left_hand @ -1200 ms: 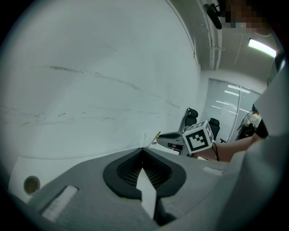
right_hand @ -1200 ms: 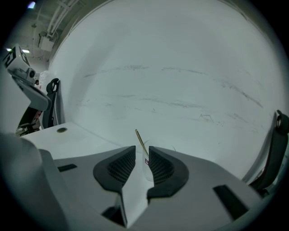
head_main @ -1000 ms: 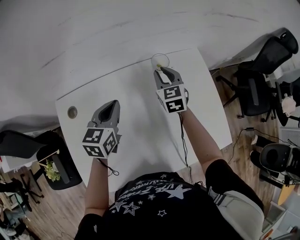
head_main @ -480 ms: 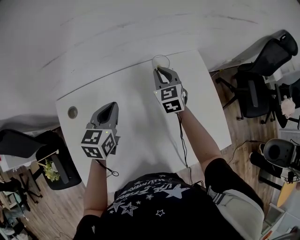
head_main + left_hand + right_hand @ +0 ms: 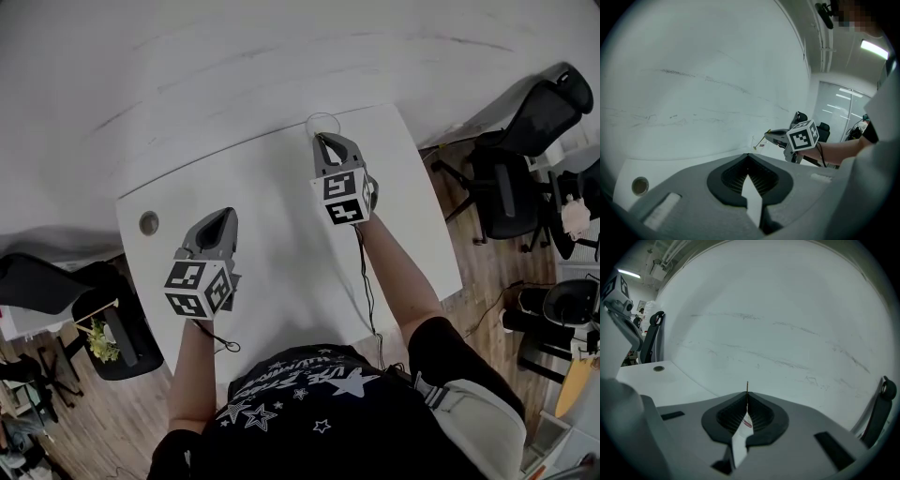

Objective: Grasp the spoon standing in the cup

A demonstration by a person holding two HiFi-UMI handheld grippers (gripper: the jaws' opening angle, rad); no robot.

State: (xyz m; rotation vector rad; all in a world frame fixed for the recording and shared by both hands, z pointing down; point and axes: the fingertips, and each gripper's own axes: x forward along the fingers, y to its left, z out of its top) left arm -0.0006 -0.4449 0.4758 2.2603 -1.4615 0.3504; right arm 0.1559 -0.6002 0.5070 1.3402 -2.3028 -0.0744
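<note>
Spoon handle (image 5: 747, 386) is pinched by the right gripper (image 5: 322, 141) above the cup (image 5: 322, 122). Left gripper (image 5: 223, 218) hovers pressed together over the counter (image 5: 272, 187).

Light: even, diffuse, overhead; overall tone muted, greyish. Ceiling strip lamp (image 5: 873, 47) glares in left gripper view. White surface (image 5: 272, 253) bright; shadows soft, faint. Gripper views: heavy fisheye bend, black vignette at corners; right tool (image 5: 747, 393) body near lens slightly soft. Head view: edges curved.
</note>
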